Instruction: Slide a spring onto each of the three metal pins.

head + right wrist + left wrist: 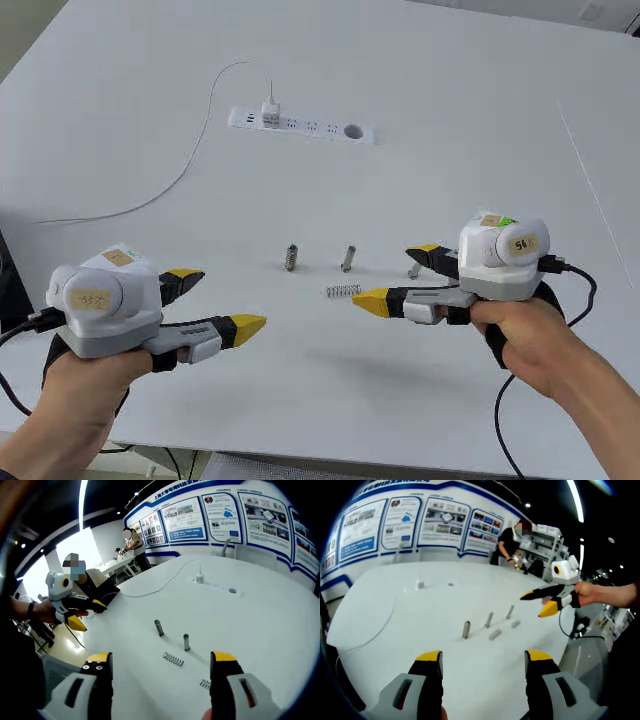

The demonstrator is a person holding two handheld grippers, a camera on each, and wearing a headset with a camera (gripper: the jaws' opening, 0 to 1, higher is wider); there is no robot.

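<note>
White desk [420, 120] bearing short upright metal pins; the leftmost pin [291, 257] appears already sleeved by a coil. A loose steel coil spring [343, 291] lies flat near the bare middle pin [348, 259]. Left hand-held gripper [230, 297] and right hand-held gripper [383, 274] are both spread and empty. Risk: a hard pinch could make the spring squirt away, and a nudge could topple a pin.

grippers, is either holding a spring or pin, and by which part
Nothing is held: the left gripper and right gripper are both open and empty; a loose spring lies on the table.
</note>
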